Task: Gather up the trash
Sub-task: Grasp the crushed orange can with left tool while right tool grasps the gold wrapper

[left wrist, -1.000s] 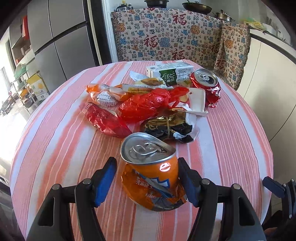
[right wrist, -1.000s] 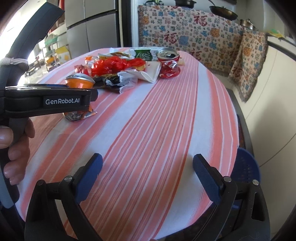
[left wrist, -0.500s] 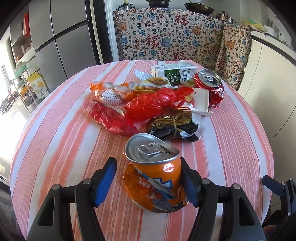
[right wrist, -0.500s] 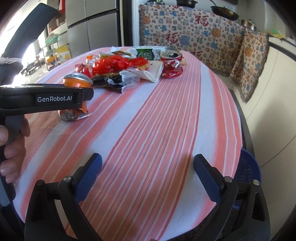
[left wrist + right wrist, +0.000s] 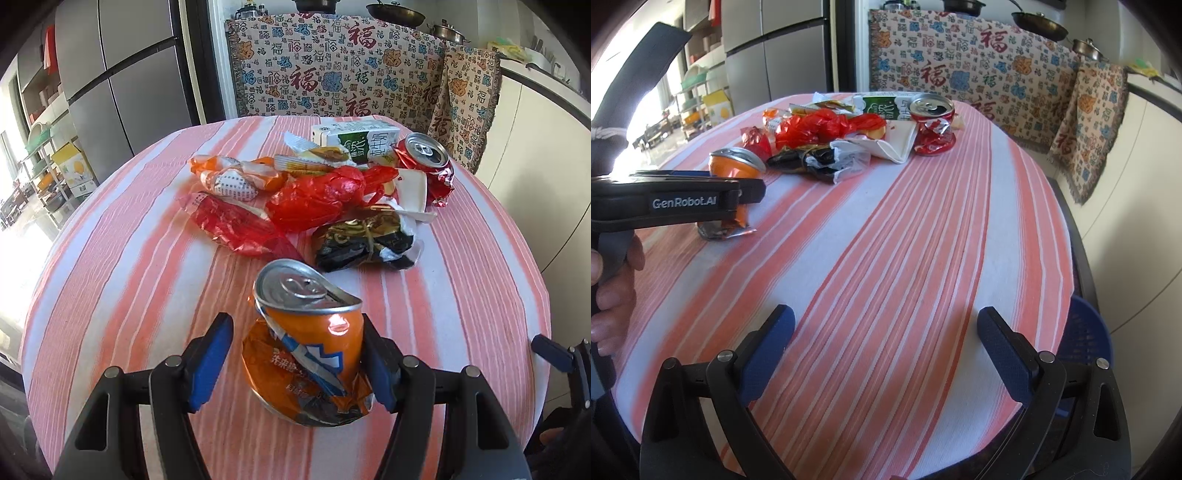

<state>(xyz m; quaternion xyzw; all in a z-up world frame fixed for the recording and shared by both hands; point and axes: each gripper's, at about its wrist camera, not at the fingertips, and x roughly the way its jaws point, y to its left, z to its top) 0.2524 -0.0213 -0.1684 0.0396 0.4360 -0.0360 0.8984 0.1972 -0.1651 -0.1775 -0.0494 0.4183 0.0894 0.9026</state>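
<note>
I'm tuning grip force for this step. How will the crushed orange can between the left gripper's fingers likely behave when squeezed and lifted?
The orange can is already buckled and torn low down, so it will probably cave further under pressure. It looks opened and empty, so likely light. Its leaning top may make it twist in the left gripper, whose jaws are not yet closed on it.

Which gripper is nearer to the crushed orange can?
Left. The left gripper has its fingers on both sides of the crushed orange can. The right gripper is open over bare tablecloth, far from it.
</note>
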